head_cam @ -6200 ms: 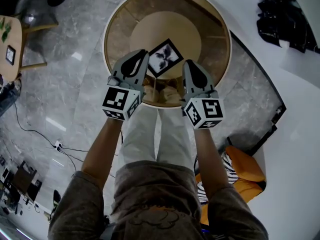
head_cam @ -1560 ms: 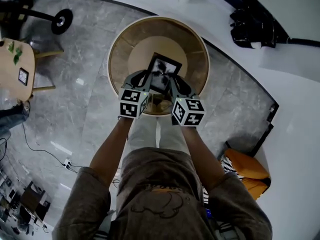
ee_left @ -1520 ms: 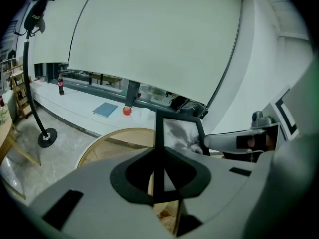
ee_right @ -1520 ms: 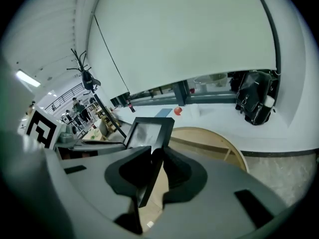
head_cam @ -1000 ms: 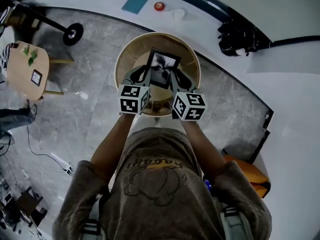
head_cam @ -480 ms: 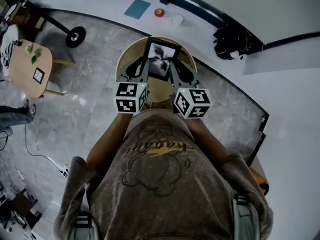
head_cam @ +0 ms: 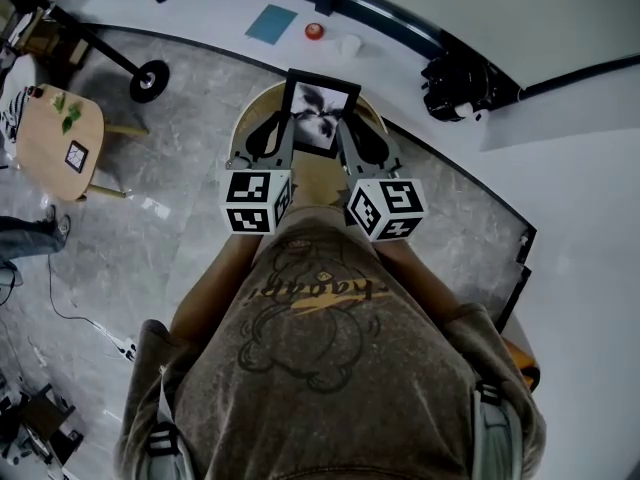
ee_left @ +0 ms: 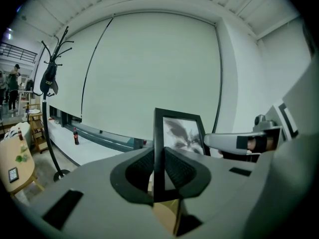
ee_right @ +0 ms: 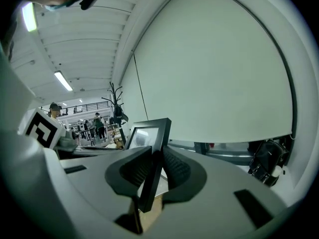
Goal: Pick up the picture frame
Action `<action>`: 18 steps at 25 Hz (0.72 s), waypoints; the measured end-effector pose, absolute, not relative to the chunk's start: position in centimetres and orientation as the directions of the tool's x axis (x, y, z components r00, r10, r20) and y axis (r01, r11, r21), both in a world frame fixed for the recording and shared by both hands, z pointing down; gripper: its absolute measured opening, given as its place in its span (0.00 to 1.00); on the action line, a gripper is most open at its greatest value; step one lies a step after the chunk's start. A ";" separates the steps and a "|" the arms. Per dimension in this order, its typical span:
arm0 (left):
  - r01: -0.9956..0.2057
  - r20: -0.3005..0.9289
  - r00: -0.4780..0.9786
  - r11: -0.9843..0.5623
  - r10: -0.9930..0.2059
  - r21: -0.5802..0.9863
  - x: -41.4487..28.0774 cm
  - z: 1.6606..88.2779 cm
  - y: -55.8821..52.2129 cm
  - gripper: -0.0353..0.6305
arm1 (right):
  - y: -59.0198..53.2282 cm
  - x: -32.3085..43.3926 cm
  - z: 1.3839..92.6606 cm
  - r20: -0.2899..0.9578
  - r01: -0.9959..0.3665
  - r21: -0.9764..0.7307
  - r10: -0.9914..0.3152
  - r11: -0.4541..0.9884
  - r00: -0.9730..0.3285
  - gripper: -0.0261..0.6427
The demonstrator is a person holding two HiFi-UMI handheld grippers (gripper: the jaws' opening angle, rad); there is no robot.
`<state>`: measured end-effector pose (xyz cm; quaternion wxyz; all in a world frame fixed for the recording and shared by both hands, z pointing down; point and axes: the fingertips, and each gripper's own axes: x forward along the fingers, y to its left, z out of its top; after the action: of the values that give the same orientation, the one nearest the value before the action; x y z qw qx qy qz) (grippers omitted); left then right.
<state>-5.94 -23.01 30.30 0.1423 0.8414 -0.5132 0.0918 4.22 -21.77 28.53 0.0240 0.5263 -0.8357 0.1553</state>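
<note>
Pinched at opposite edges by left gripper (head_cam: 287, 121), right gripper (head_cam: 346, 128): black rectangular picture frame (head_cam: 320, 115). Best: even squeeze, hands level, rise together.

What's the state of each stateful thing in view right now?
picture frame: held in the air over the round table, near upright, clamped at both side edges
left gripper: shut on the picture frame's left edge
right gripper: shut on the picture frame's right edge
bottle: standing upright by the far wall
</note>
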 end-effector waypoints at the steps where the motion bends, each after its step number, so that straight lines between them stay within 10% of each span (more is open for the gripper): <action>1: -0.889 0.301 0.457 -0.434 -0.837 0.145 -6.0 30.3 -23.0 0.17 | -21.7 4.1 28.5 0.202 -0.886 -0.233 -0.872 0.400 -0.447 0.17; 18: -0.890 0.301 0.456 -0.430 -0.838 0.150 -6.7 30.3 -21.6 0.17 | -20.4 3.5 28.6 0.192 -0.879 -0.245 -0.868 0.410 -0.458 0.16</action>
<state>-6.68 -21.57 30.35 0.1445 0.8408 -0.5137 0.0905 3.54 -20.39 28.62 0.0172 0.5202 -0.8394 0.1566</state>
